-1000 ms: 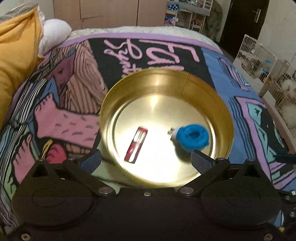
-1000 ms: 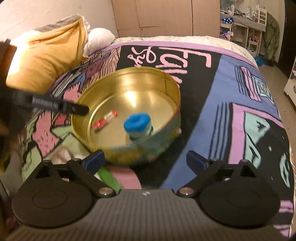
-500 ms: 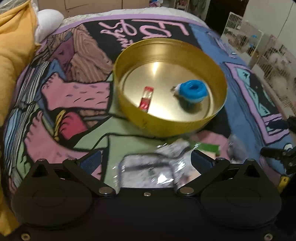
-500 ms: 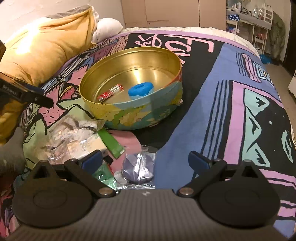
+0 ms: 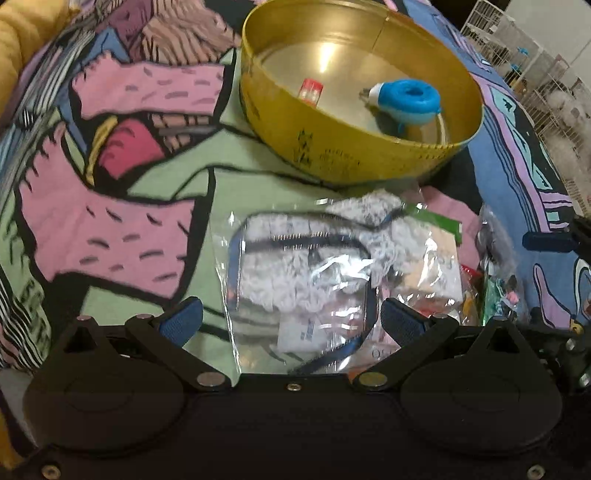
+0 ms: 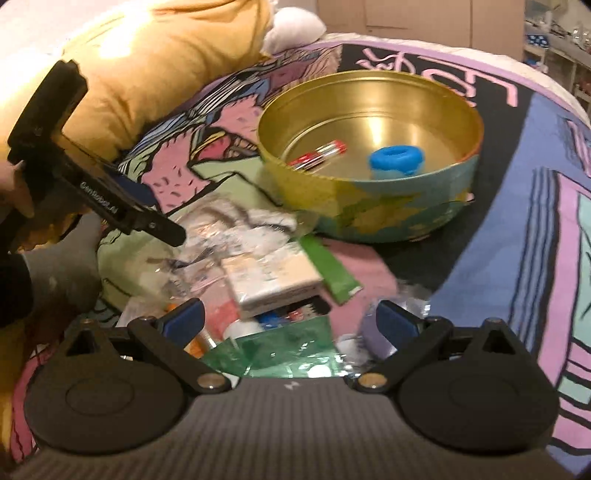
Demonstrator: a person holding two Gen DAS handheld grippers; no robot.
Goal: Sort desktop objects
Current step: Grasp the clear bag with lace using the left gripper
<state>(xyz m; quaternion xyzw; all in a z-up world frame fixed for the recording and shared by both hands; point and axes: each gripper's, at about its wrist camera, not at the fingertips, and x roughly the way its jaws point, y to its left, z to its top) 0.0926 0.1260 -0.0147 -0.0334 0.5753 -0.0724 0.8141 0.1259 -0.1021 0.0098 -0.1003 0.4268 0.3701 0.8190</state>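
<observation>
A round gold tin [image 5: 347,155] [image 6: 402,214] sits on the patterned bedspread and holds a red tube [image 5: 311,89] [image 6: 319,155] and a blue ring-shaped object [image 5: 410,99] [image 6: 397,162]. In front of the tin lies a heap of small packets. My left gripper [image 5: 291,319] is open, low over a clear plastic bag with grey-white contents [image 5: 295,273]. My right gripper [image 6: 290,321] is open over a green foil wrapper [image 6: 280,350], a purple round item [image 6: 375,338] and a beige boxed packet [image 6: 269,282]. The left gripper's black body [image 6: 92,195] shows at the left of the right wrist view.
A yellow pillow [image 6: 155,62] and a white one [image 6: 291,24] lie at the head of the bed. A green strip packet [image 6: 328,269] rests between heap and tin. Wire pet pens [image 5: 535,62] stand beyond the bed's right side. A person's hand [image 6: 14,192] holds the left gripper.
Both grippers have pulled back from the tin and dropped lower over the heap of packets. The tin now sits farther up in both views. Both stay open.
</observation>
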